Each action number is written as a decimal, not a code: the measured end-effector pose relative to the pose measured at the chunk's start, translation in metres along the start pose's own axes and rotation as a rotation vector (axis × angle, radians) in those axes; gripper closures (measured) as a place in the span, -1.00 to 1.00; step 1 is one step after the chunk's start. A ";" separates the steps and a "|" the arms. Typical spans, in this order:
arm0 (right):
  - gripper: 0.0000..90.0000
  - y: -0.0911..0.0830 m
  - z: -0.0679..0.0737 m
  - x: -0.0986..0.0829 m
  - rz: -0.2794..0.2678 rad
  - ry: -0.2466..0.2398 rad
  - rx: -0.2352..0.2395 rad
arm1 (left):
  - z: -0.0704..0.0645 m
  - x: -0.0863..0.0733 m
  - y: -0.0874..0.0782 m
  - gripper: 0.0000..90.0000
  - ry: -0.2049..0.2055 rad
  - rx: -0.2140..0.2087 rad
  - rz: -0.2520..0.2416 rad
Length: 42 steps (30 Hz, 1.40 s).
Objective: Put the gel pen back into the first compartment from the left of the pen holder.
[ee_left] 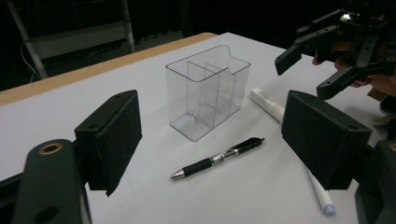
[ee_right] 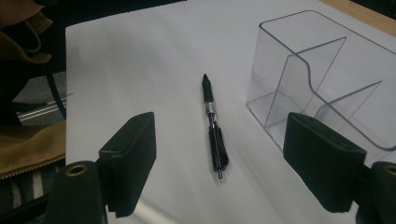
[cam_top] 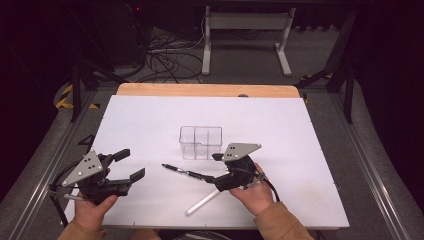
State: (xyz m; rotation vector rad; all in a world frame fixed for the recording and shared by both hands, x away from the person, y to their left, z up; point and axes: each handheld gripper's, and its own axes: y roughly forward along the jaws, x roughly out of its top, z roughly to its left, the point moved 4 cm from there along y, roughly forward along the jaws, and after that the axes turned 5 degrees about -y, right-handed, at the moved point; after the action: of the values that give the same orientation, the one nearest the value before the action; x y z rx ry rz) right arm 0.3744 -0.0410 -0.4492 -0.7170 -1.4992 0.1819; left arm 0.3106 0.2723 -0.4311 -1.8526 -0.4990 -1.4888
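Observation:
A black pen (cam_top: pixel 182 171) lies on the white table sheet (cam_top: pixel 150 125), just in front of a clear plastic organiser (cam_top: pixel 201 142) with divided compartments. A white marker (cam_top: pixel 202 202) rests nearer the front edge. My right gripper (cam_top: pixel 212 167) is open, hovering over the pen's right end; in the right gripper view the pen (ee_right: pixel 214 128) lies between and ahead of the open jaws, with the organiser (ee_right: pixel 322 79) to its right. My left gripper (cam_top: pixel 130 164) is open at the front left, empty, facing the pen (ee_left: pixel 217 158), the organiser (ee_left: pixel 208 91) and the right gripper (ee_left: pixel 306 74).
A wooden table edge (cam_top: pixel 205 90) runs along the back. Beyond it on the floor stand a white frame (cam_top: pixel 245 35) and loose cables (cam_top: pixel 165 60). Part of the marker (ee_left: pixel 266 102) is hidden behind my left gripper's right jaw. A tan sleeve (ee_right: pixel 23 140) shows at the left.

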 end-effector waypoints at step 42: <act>-0.02 0.080 0.007 0.023 0.285 -0.080 0.002 | -0.001 -0.004 -0.001 -0.53 0.018 0.016 0.011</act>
State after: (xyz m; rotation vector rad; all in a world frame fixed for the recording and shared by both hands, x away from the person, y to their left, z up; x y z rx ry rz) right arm 0.3956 0.0367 -0.4732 -0.9298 -1.4667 0.4327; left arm 0.3086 0.2729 -0.4347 -1.8247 -0.4896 -1.4889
